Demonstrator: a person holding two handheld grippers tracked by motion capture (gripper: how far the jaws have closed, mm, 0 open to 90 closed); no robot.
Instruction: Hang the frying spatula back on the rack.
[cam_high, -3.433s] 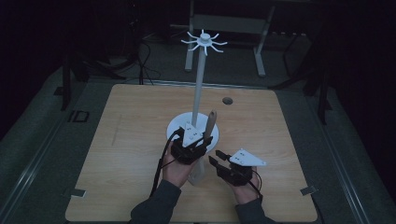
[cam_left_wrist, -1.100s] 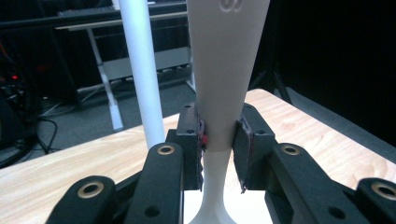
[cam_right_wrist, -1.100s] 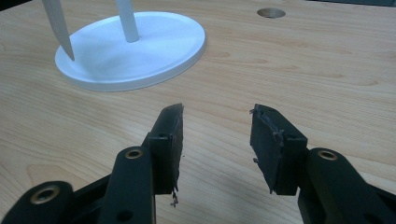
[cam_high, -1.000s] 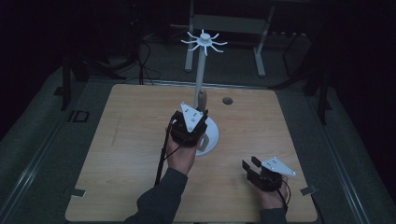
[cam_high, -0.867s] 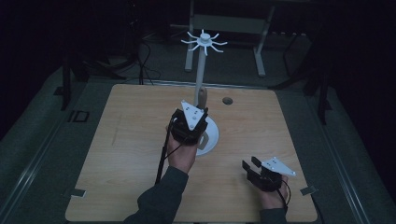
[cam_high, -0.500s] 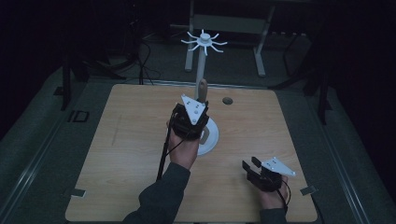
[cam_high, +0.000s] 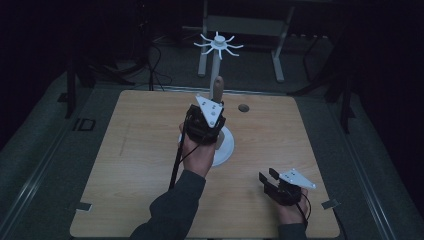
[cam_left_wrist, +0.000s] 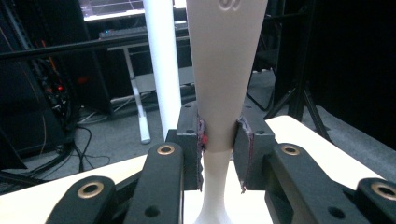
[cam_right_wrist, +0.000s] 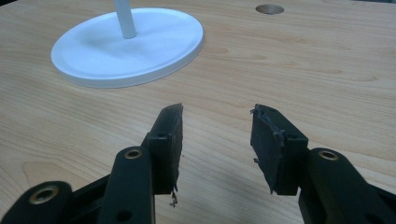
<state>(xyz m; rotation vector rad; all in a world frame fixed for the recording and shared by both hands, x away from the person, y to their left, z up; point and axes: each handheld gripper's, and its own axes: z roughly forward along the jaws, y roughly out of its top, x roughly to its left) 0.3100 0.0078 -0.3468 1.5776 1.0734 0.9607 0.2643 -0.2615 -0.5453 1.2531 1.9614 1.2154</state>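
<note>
One pale tapered utensil handle (cam_left_wrist: 224, 79) is clamped upright in the left tongs (cam_left_wrist: 219, 140) above the single white stand (cam_high: 218, 75) at the bench's (cam_high: 130, 150) centre, while the right tongs (cam_right_wrist: 215, 135), at five o'clock, gape apart, gripping nothing.

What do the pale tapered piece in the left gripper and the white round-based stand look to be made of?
The pale tapered piece looks like matte moulded plastic, going by its smooth skin and embossed mark. The white round-based stand seems to be semi-gloss plastic or painted metal, judging by the soft sheen on its even rim; which one is unclear.
</note>
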